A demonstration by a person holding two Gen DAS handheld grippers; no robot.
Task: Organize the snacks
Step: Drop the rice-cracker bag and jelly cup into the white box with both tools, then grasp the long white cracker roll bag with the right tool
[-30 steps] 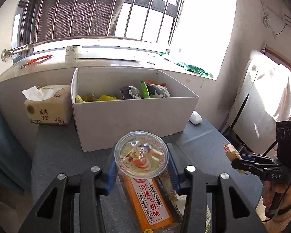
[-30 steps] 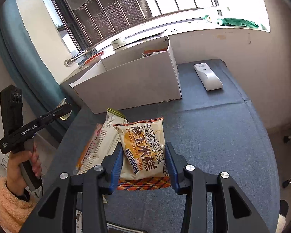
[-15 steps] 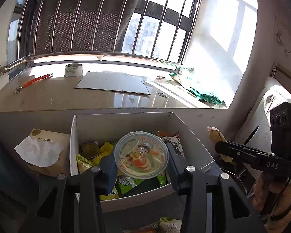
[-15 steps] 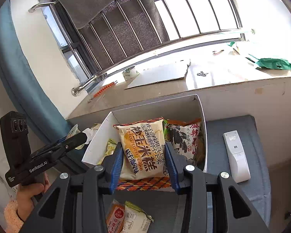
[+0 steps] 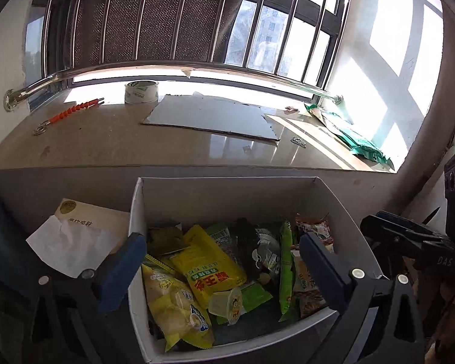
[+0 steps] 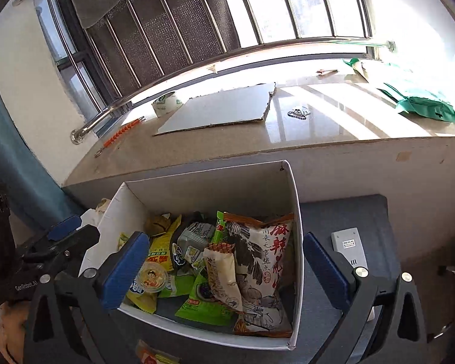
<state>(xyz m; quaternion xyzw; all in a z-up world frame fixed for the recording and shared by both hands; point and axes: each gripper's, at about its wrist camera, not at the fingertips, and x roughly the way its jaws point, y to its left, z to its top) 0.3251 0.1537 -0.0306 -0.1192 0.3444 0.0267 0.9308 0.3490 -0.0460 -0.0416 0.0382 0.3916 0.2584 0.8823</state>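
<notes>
A white cardboard box (image 5: 227, 200) (image 6: 212, 191) holds several snack packets. My left gripper (image 5: 224, 261) hangs above it with its jaws opening wide and nothing between the pads. A clear jelly cup (image 5: 227, 301) (image 6: 151, 277) lies on its side among the packets below. My right gripper (image 6: 223, 267) is over the box's right half, jaws also opening. A pale rice-cake packet (image 6: 224, 273) sits tilted in the box below it, free of the pads. Each gripper shows in the other's view: the right gripper (image 5: 373, 221) and the left gripper (image 6: 75, 233).
A tissue pack (image 5: 85, 227) stands left of the box. A white remote (image 6: 348, 248) lies on the grey table right of it. More snack packets (image 6: 151, 355) lie in front of the box. The windowsill behind carries a tape roll (image 5: 141, 91), a cardboard sheet (image 5: 209, 118) and a green bag (image 5: 358, 142).
Both grippers moved forward and up from the table to above the box. Both opened; the jelly cup and the rice-cake packet dropped into the box.
</notes>
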